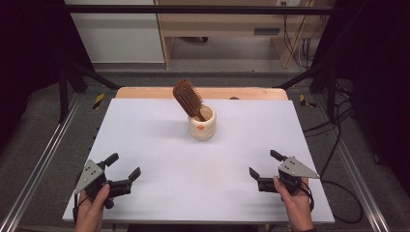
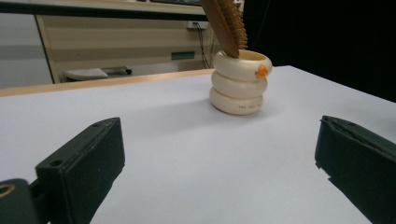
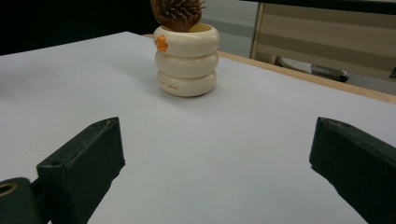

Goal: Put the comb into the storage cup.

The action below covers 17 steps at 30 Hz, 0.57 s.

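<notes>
We hold the left gripper (image 1: 126, 169) low over the near-left part of the white table (image 1: 159, 145), jaws spread wide, nothing between them and nothing touching them. In the left gripper view the two black jaws stand at the frame's edges with bare table between.

Centre, toward the far edge: the cream holder (image 1: 202, 123), a stack of three ring-shaped bulges with a small orange mark near its rim. The wooden hairbrush (image 1: 188, 98) stands in it handle-down and leans away to the left, its bristled head well above the rim. Both grippers are well apart from it.

On the right, we hold the right gripper (image 1: 265, 163) low over the near-right part of the table, jaws likewise wide open and empty.

Risks, as we judge them:
- The brush leans and is top-heavy. A sideways nudge on its head could tip the holder, which looks light and stands free on the smooth sheet.
- Pulling the brush out at an angle could drag the holder along; one gripper should steady the holder while the other lifts along the handle's line.
- The bristled side gives poor purchase; a pinch there could slip. The flat wooden back or the neck looks better.
</notes>
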Motion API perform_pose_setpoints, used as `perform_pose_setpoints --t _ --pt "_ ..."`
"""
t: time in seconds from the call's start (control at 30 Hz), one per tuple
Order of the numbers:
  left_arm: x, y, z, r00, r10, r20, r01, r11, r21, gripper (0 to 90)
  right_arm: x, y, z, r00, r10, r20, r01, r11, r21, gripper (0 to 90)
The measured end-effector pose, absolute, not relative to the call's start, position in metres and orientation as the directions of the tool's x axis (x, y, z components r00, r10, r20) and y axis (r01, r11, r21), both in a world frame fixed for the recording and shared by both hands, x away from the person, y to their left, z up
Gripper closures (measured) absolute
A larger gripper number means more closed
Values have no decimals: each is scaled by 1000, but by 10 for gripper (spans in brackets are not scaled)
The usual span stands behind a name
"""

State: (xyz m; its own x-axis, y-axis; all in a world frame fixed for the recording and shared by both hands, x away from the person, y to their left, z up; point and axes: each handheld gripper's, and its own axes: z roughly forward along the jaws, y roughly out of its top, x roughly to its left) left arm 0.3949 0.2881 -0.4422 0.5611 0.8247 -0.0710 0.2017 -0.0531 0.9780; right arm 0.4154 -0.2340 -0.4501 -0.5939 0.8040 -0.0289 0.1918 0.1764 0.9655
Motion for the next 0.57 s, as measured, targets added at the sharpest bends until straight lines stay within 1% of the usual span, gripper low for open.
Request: perform_pose_setpoints --t 0.13,0.23,0.37,0.47,0.57 --pt "390 284 -444 576 816 -45 217 -100 971 16 414 -234 -452 -601 798 -46 173 186 967 35" --pt "388 283 -447 579 813 -58 246 -106 964 17 413 -237 -454 -600 799 -37 171 174 970 34" --pt "386 285 -451 567 824 -22 276 -165 947 21 410 -241 -456 -602 798 -23 175 160 972 33" --pt "385 289 -450 550 835 -9 280 -174 944 21 408 -245 -458 -592 806 -9 187 148 971 33" --pt "387 292 -451 526 850 -18 280 -153 948 22 411 -244 -457 -587 810 -2 192 141 971 34"
